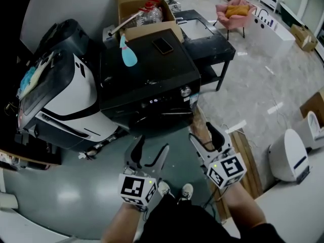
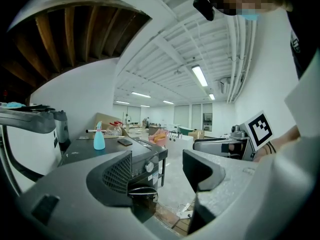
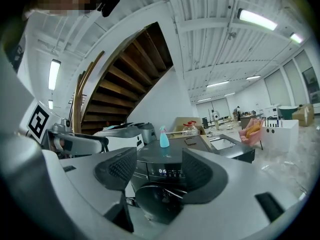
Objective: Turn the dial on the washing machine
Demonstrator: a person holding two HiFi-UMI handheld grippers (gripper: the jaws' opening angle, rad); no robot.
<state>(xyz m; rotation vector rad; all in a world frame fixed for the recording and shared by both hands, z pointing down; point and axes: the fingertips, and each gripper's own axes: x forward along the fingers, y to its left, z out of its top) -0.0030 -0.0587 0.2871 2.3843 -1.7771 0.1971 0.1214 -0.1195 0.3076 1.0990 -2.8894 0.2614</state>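
Hovering short of the washing machine (image 1: 147, 75), left gripper (image 1: 153, 145) and right gripper (image 1: 202, 131) both gape empty, so reaching the dial (image 1: 186, 90) at 12 o'clock looks next.

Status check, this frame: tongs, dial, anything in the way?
Left tongs, right tongs open, empty. Dial untouched on washing machine front. Nothing in between.

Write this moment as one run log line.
left gripper: open, empty | right gripper: open, empty | dial: untouched | washing machine: ahead, not reached
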